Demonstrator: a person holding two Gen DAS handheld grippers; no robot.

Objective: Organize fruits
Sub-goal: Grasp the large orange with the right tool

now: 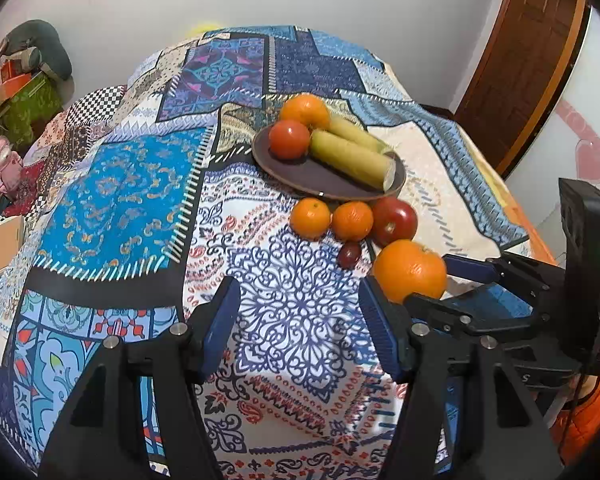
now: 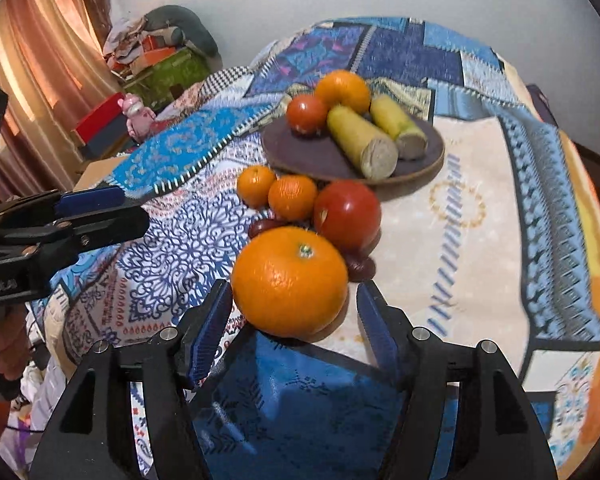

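Note:
A dark round plate on the patterned cloth holds an orange, a tomato and two yellow-green cut pieces. In front of it lie two small mandarins, a red apple, dark grapes and a large orange. My right gripper is open, its fingers on either side of the large orange, not closed on it. My left gripper is open and empty over the cloth.
The patchwork cloth covers a raised surface that drops off at the left and right. Boxes and clutter stand at the far left by a curtain. A wooden door is at the right.

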